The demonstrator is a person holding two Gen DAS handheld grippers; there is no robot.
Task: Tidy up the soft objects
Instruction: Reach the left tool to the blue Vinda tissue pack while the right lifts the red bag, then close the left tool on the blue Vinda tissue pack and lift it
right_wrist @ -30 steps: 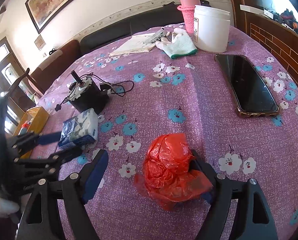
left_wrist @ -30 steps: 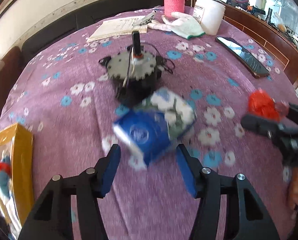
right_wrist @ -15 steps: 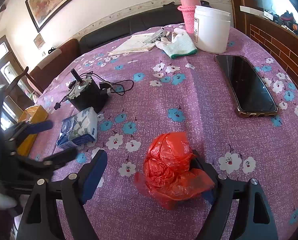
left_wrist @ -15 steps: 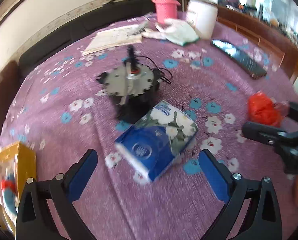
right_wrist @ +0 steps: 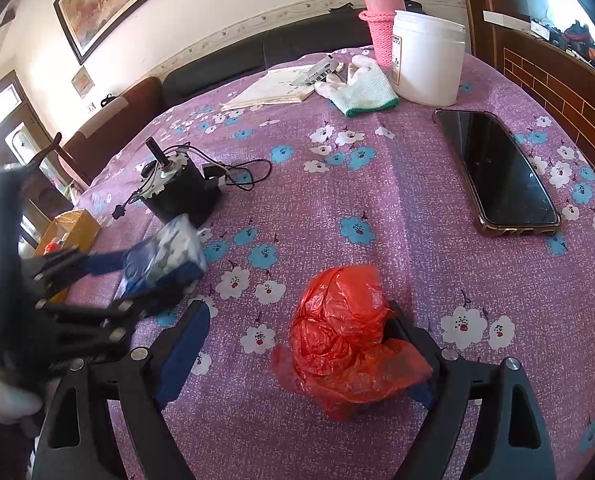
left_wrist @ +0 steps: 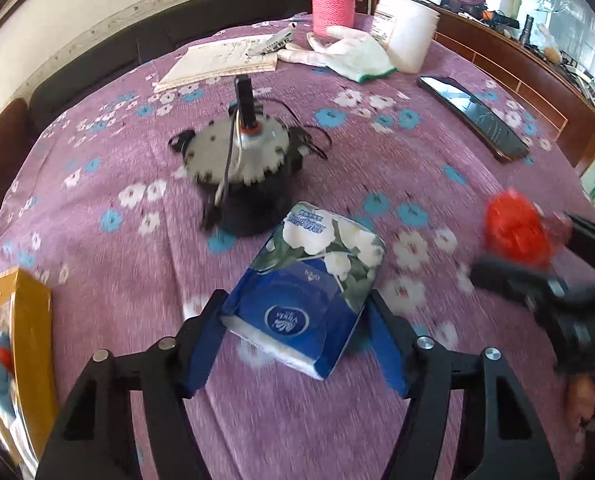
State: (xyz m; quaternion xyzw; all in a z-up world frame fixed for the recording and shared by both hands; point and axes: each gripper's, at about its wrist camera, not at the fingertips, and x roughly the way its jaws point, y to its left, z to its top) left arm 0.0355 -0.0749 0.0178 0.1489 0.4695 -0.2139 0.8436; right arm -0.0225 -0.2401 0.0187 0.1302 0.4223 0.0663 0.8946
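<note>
A blue and white floral tissue pack [left_wrist: 309,280] lies on the purple flowered tablecloth [left_wrist: 109,280] in front of a black motor. My left gripper [left_wrist: 296,294] straddles its near end. The jaws are closing and both blue pads [left_wrist: 207,332] touch the pack's sides. In the right wrist view the same pack [right_wrist: 165,256] sits blurred between the left gripper's fingers [right_wrist: 109,258]. A crumpled red plastic bag [right_wrist: 345,340] rests on the cloth inside my right gripper [right_wrist: 297,312]. Those jaws are opening. The bag leans on the right finger and stands clear of the left pad.
A black motor with a toothed disc and wires [left_wrist: 249,168] stands just behind the pack. A phone [right_wrist: 497,176] lies at the right. A white glove [right_wrist: 361,84], white tub [right_wrist: 425,60], pink bottle and notebook sit at the far side. A yellow box [left_wrist: 13,340] is at the left edge.
The left jaws spread wide half a second ago, leaving the tissue pack on the cloth, and have now come back in against it. The right gripper stayed put around the red bag.
</note>
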